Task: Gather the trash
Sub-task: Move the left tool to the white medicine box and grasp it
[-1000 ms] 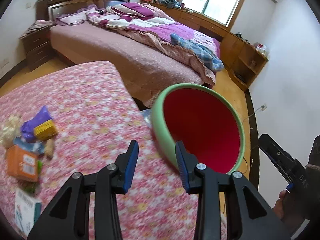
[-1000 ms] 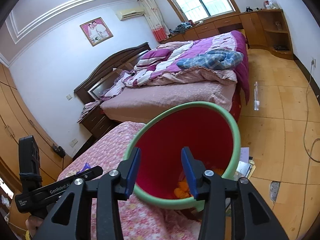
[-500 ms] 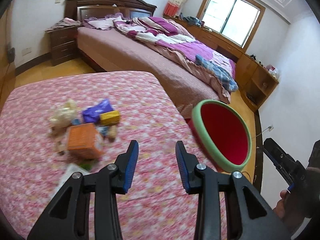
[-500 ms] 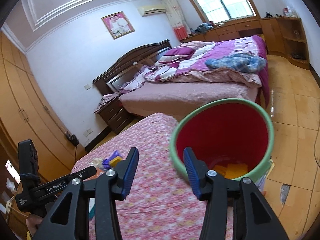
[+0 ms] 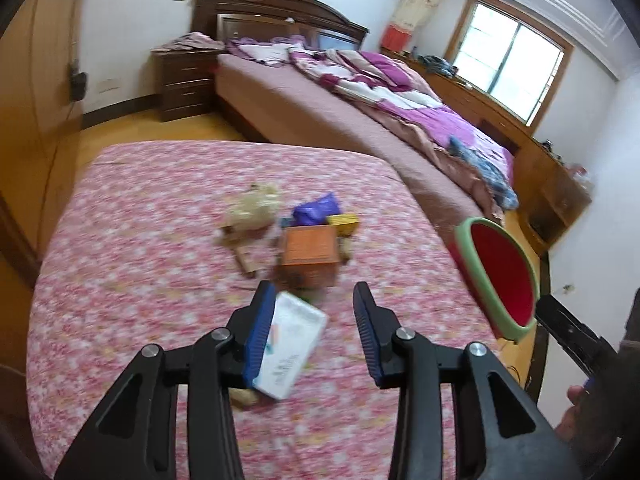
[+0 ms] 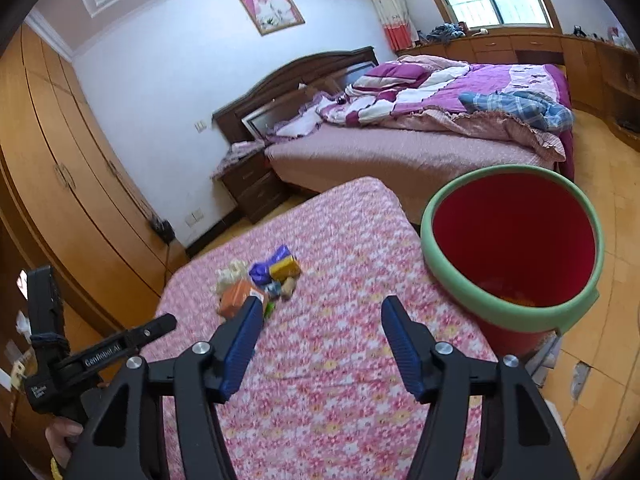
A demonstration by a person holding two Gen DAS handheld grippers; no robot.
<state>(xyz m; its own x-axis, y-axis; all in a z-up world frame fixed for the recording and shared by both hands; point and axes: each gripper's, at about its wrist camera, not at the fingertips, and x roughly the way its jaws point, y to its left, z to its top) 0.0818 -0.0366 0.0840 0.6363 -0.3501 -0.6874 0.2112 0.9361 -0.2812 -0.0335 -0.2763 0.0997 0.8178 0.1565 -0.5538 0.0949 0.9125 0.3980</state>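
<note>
The left gripper (image 5: 316, 330), black with blue ribbed pads, hangs over a table spread with a pink flowered cloth (image 5: 132, 248). Its jaws stand apart and have just been opening. A white flat carton with blue print (image 5: 291, 346) lies on the cloth below and between them, its left edge hidden behind the left pad; whether the pad touches it cannot be told, and nothing is gripped.

Beyond the carton the left wrist view shows the trash heap from close by: an orange cardboard box (image 5: 310, 250), a small yellow box (image 5: 343, 222) just behind it, a crumpled purple plastic wrapper (image 5: 318, 208), and a pale crumpled wad (image 5: 253, 205) to the left. The picture is blurred, so smaller scraps cannot be named.

The right gripper (image 6: 318, 346) has its jaws wide, just opened further, with only cloth between them. From this view the same heap sits farther off, the orange box (image 6: 236, 298) partly behind the left pad. The white carton does not show here.

The red plastic bin with a green rim (image 6: 512, 248) stands at the table's right edge. The right wrist view looks down into it and shows orange scraps at the bottom (image 6: 510, 298); the left wrist view shows the bin (image 5: 502, 276) only side-on, its bottom hidden.

Each view catches the other gripper at its edge, held in a hand (image 6: 62, 438).
</note>
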